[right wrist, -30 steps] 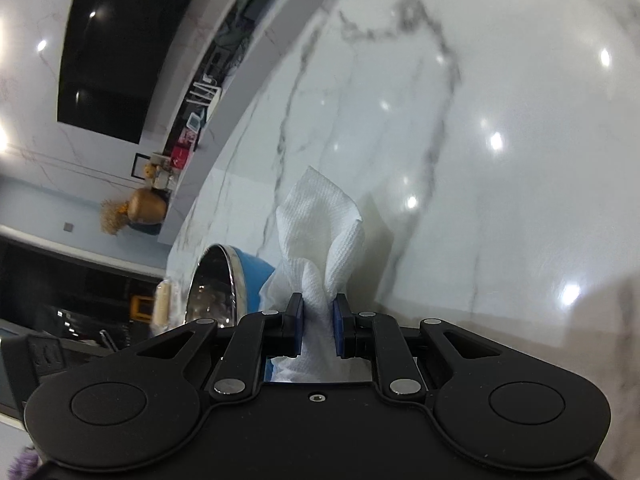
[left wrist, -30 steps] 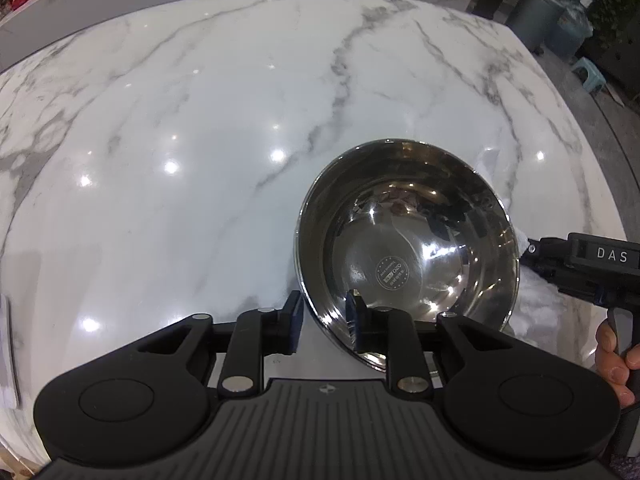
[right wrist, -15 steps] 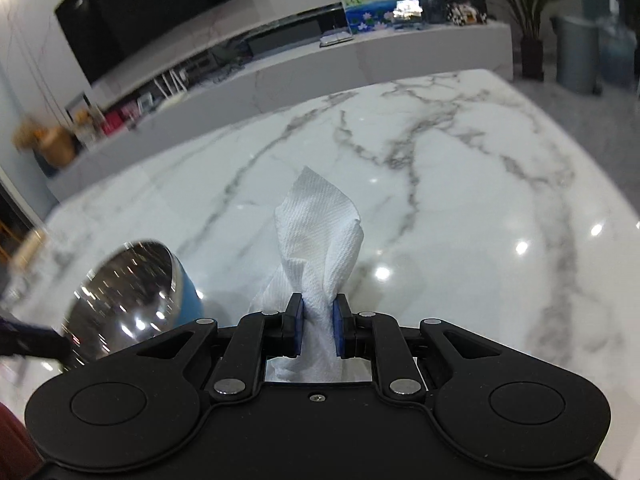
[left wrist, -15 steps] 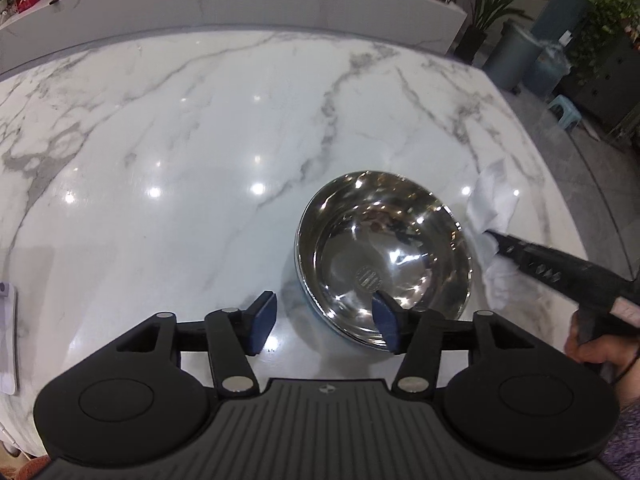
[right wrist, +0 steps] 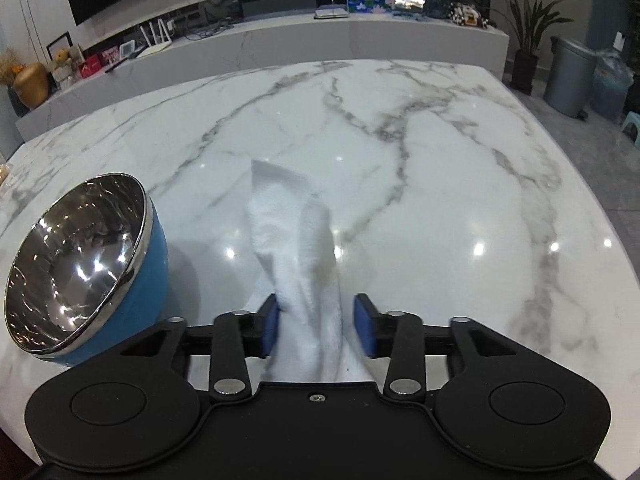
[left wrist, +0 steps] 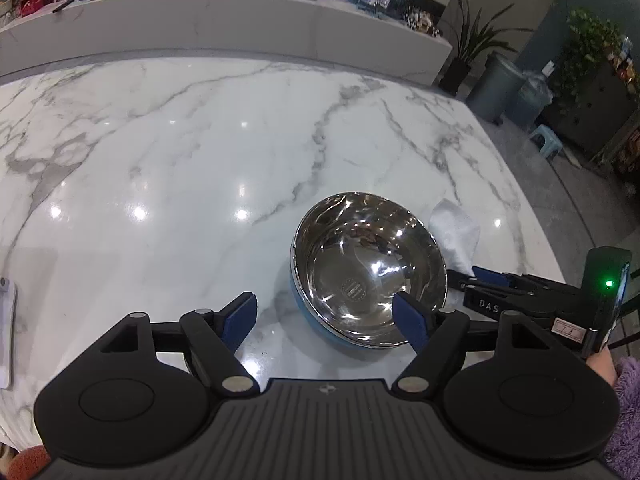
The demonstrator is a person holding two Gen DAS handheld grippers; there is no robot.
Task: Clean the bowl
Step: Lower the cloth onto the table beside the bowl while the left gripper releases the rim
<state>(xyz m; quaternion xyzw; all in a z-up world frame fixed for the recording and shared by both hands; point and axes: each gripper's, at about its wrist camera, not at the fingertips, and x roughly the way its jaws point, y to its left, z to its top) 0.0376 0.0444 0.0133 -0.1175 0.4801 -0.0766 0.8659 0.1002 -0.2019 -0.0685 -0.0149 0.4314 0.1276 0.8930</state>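
A steel bowl (left wrist: 368, 272) with a blue outside stands upright on the white marble table (left wrist: 200, 160). My left gripper (left wrist: 324, 310) hovers just in front of it. Its jaws are opening and hold nothing; the right fingertip (left wrist: 408, 320) overlaps the bowl's near rim without gripping it. A crumpled white paper towel (right wrist: 296, 232) lies on the table right of the bowl (right wrist: 76, 264). My right gripper (right wrist: 317, 320) is opening with the towel's near end loose between its pads. In the left wrist view the towel (left wrist: 456, 236) shows behind the right gripper (left wrist: 468, 286).
A flat white object (left wrist: 6, 332) lies at the table's left edge. The table's right edge (left wrist: 532, 232) curves close to the towel. Beyond it stand grey bins (left wrist: 496, 84), a small stool (left wrist: 548, 140) and plants. A long marble counter (left wrist: 200, 24) runs behind the table.
My left gripper let go of the bowl's rim, opened wide and drew back and up. My right gripper rolled level and its jaws parted from the towel, which slumped onto the table.
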